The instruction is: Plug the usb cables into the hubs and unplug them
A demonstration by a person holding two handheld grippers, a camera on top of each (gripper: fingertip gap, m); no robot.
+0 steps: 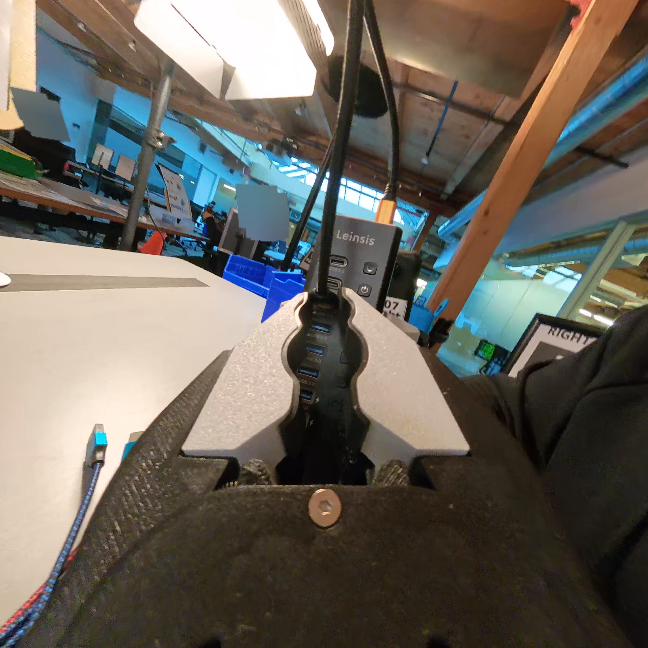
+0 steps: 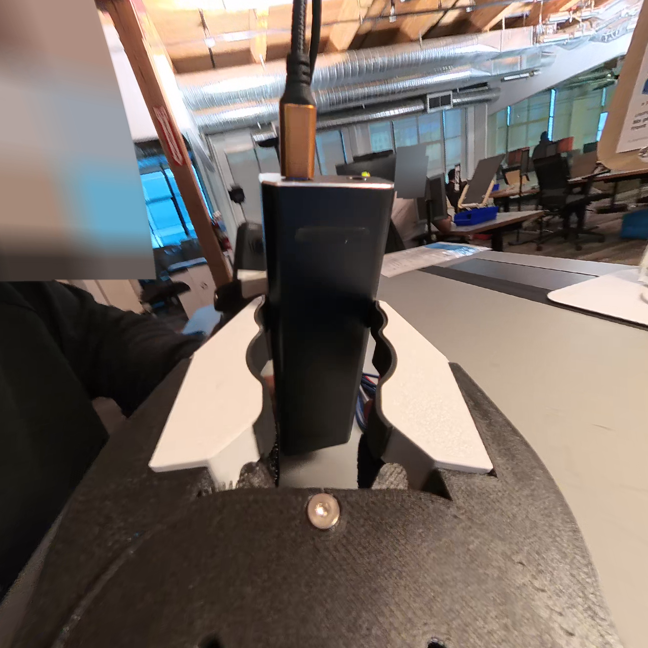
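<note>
A black USB hub [image 2: 326, 245] stands upright between my right gripper's [image 2: 321, 303] white fingers, which are shut on its sides; I see its plain back. A gold plug [image 2: 298, 140] with a black braided cable sits in its top end. In the left wrist view the hub's [image 1: 354, 259] port face shows, with blue ports visible through the finger gap, and the gold plug [image 1: 385, 210] on top. My left gripper [image 1: 322, 301] is shut on a black cable [image 1: 338, 157] at its plug, right against the hub's face. Whether the plug is seated is hidden.
Two blue-tipped braided USB cables [image 1: 96, 445] lie on the grey table [image 1: 105, 350] left of my left gripper. A white pad [image 2: 603, 298] lies at the table's far right. A person's dark sleeve [image 1: 578, 420] is close on the right. Blue bins [image 1: 252, 277] and a wooden post [image 1: 526, 157] stand behind. Only a small space, under 4 cm, lies between the two pairs of fingers.
</note>
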